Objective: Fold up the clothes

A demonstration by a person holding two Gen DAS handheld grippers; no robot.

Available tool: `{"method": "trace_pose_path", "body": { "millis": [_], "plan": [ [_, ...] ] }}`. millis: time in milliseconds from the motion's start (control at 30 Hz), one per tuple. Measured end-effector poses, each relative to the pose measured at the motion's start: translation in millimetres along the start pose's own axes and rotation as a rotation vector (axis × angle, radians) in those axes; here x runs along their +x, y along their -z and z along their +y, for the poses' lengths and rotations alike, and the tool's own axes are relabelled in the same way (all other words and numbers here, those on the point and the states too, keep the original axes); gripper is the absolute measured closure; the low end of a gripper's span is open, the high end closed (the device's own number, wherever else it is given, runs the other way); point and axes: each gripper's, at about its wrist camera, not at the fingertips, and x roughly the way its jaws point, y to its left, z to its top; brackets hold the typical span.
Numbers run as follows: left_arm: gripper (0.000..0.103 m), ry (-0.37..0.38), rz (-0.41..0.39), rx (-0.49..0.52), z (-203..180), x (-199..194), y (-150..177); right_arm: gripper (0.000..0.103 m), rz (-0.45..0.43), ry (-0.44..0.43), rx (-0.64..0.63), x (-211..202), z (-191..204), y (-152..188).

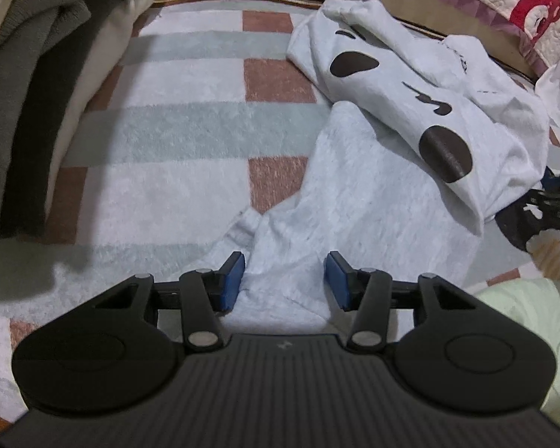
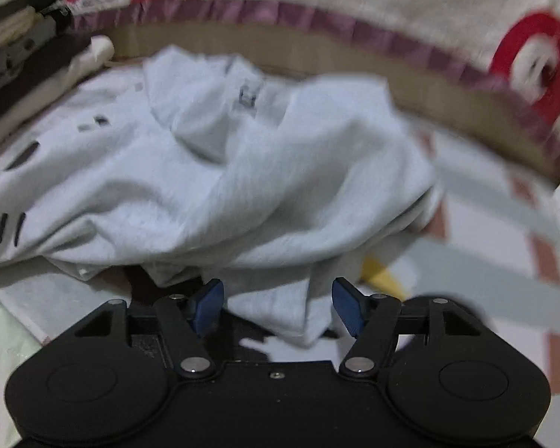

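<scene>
Blanket (image 1: pixel 175 130): fluffy, plush surface in a check of white, pale green and rust-pink blocks; everything lies on it.
White shirt (image 1: pixel 373 194): soft knit, crumpled and half doubled over itself, spread across the blanket's middle and right in the left wrist view; dark brown oval patches and short dark strokes are printed on the upper layer. In the right wrist view it fills the centre (image 2: pixel 212 186) as a rumpled heap with a small label near the neck; that view is blurred.
Clothes stack (image 1: pixel 37 86): folded knits in grey, charcoal and cream, ribbed at the edges, at the far left of the blanket, well apart from the shirt.
Quilt (image 2: pixel 410 3): cream, stitched, with red shapes and a purple frilled edge, beyond a tan band at the back.
Left gripper (image 1: pixel 284 280): black frame, blue flat pads; jaws spread wide, a flat lower edge of the shirt lying between them, pads not pinching it.
Right gripper (image 2: pixel 276 308): same build; jaws spread wide, a hanging fold of the shirt between the pads, no grip visible.
Yellow piece (image 2: pixel 380 274): small, peeking from under the shirt's right edge; cannot tell what it is.
</scene>
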Motion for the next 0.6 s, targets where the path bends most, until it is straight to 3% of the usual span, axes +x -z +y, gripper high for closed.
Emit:
{"method": "trace_pose_path", "body": {
  "millis": [33, 100, 133, 200, 300, 400, 533, 600],
  "plan": [
    [0.055, 0.001, -0.006, 0.000, 0.3, -2.6, 0.3, 0.097, 0.004, -0.011, 0.006, 2.0, 1.5, -2.3],
    [0.055, -0.003, -0.037, 0.017, -0.2, -10.2, -0.2, 0.101, -0.025, -0.012, 0.026, -12.7, 6.9, -10.1],
    [0.055, -0.010, -0.057, 0.021, 0.3, -14.6, -0.8, 0.101, -0.075, 0.030, 0.014, -30.4, 10.4, -14.4],
    [0.056, -0.033, -0.129, -0.033, 6.4, -28.2, -2.5, 0.101, -0.214, 0.138, 0.020, -79.5, 10.3, -21.6],
    [0.052, 0.000, -0.193, -0.046, 10.8, -43.1, -6.8, 0.102, -0.401, 0.369, 0.193, -154.2, -15.9, -11.2],
    [0.051, 0.007, -0.152, 0.001, 7.6, -35.9, -7.7, 0.102, -0.347, 0.507, 0.265, -169.8, -40.0, 11.6],
    [0.050, -0.047, -0.053, -0.001, 13.6, -18.0, -1.0, 0.102, -0.201, 0.566, 0.338, -143.1, -49.7, 32.9],
    [0.049, -0.034, -0.025, -0.046, 24.2, -18.8, 0.9, 0.102, -0.132, 0.595, 0.338, -125.3, -52.0, 39.9]
  ]
}}
